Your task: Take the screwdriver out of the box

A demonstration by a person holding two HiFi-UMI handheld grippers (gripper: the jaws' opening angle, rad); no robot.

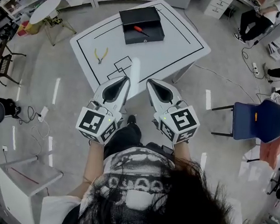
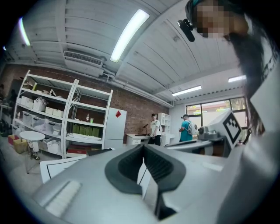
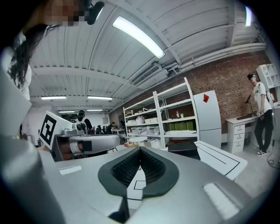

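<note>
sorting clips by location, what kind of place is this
Most likely a workshop or lab: open metal shelving along a brick wall, and a white table marked with black lines, holding a black box and yellow pliers.

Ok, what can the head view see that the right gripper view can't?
Only the head view: the red-handled screwdriver lying in the black rectangular box, and the yellow-handled pliers on the tabletop. Only the right gripper view: the long ceiling light, the red brick wall and the white metal shelves. Both: the white table with black lines and the left gripper.
</note>
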